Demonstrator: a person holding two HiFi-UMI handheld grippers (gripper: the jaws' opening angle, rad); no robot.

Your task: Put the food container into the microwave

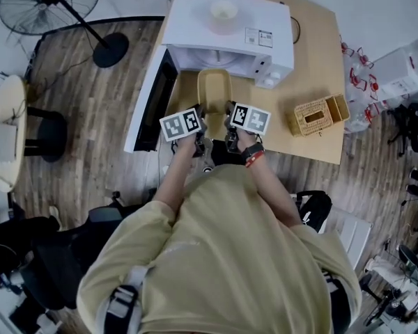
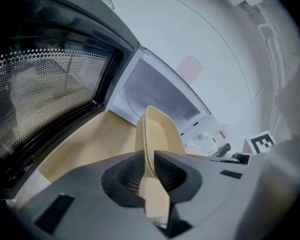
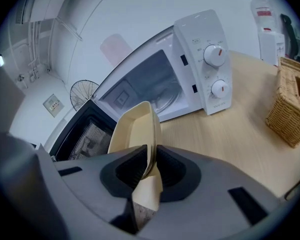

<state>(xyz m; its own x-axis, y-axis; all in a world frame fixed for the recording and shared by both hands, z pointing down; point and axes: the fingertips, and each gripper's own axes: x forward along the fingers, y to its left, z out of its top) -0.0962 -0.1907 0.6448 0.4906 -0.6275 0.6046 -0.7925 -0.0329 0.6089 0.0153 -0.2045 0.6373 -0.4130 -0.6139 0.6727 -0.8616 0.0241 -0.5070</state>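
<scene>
You hold the food container (image 1: 214,89) by its near rim, with the left gripper (image 1: 200,114) and the right gripper (image 1: 230,114) each clamped on that rim. It hangs above the worktop (image 1: 313,54), far end at the mouth of the microwave (image 1: 230,26), whose door (image 1: 150,92) stands wide open. This looks like the carry-in. Next, keep the container level, push it straight inside, set it down, then release.
</scene>
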